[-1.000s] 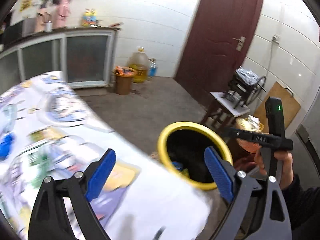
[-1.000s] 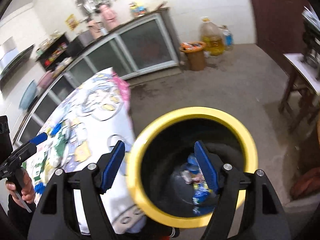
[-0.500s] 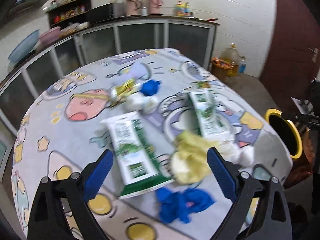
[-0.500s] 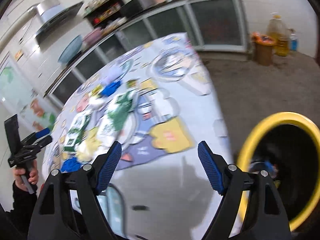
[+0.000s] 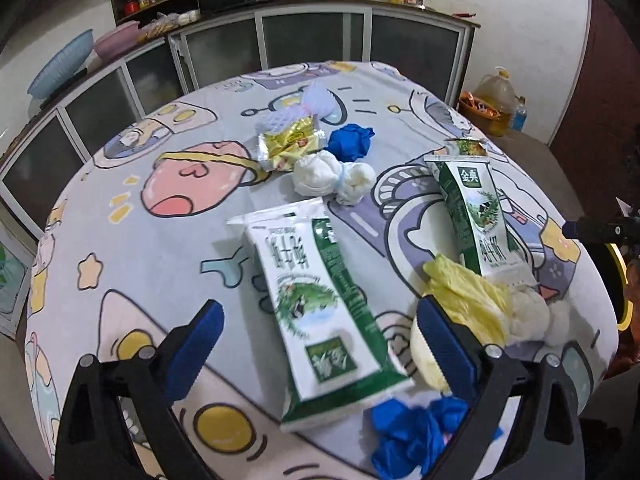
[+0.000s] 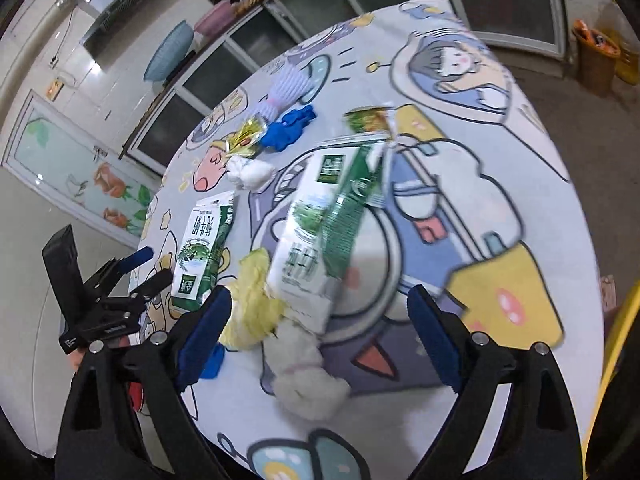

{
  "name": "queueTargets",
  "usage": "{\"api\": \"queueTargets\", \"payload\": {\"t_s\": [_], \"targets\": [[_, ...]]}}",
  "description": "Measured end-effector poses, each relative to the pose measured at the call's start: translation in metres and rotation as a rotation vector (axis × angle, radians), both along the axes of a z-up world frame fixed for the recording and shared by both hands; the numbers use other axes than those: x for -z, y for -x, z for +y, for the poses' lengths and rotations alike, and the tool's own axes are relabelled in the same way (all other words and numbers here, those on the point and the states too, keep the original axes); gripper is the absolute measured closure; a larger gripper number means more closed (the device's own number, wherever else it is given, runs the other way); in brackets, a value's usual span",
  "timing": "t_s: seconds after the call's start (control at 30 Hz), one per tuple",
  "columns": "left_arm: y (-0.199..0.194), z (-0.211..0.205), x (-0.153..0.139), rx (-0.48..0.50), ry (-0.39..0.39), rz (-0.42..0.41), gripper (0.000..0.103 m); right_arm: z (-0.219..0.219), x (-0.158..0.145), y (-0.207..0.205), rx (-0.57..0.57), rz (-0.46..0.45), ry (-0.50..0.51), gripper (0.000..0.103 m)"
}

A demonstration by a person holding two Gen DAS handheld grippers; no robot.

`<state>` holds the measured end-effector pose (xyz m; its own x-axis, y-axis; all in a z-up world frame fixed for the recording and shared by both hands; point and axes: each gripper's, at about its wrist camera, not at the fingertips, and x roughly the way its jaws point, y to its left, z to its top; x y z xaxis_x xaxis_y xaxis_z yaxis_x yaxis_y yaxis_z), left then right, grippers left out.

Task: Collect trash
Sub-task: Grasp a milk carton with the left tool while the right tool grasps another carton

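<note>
Trash lies on a round table with a cartoon cloth (image 5: 160, 240). A flattened green-and-white milk carton (image 5: 320, 304) lies between the open pads of my left gripper (image 5: 320, 344). A second carton (image 5: 476, 216) (image 6: 324, 224), yellow crumpled paper (image 5: 468, 300) (image 6: 252, 300) and white tissue (image 6: 308, 376) lie ahead of my open, empty right gripper (image 6: 320, 332). A blue glove (image 5: 416, 436) lies at the near edge. Further off lie a white wad (image 5: 332, 176), a blue wad (image 5: 350, 142) and a gold wrapper (image 5: 288, 144).
The yellow rim of the trash bin (image 5: 620, 280) (image 6: 616, 360) shows at the table's right edge. Glass-front cabinets (image 5: 312, 44) run behind the table. An orange bin and oil jug (image 5: 492, 108) stand on the floor by the wall.
Both grippers have swung from over the yellow trash bin back to the table. Both stay open and empty, now closer to the cartons.
</note>
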<state>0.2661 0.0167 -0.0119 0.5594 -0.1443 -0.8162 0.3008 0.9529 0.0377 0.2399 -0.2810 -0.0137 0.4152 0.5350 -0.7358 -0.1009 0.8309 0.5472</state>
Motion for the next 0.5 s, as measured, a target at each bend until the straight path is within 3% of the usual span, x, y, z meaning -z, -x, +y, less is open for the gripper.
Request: {"api": "queueTargets", "payload": {"t_s": [0.5], "targets": [[-0.05,-0.012,0.035,-0.032,-0.062,0.103,0.009,0.04,0.017,-0.06,-0.058,0.138,0.059,0.016]]}}
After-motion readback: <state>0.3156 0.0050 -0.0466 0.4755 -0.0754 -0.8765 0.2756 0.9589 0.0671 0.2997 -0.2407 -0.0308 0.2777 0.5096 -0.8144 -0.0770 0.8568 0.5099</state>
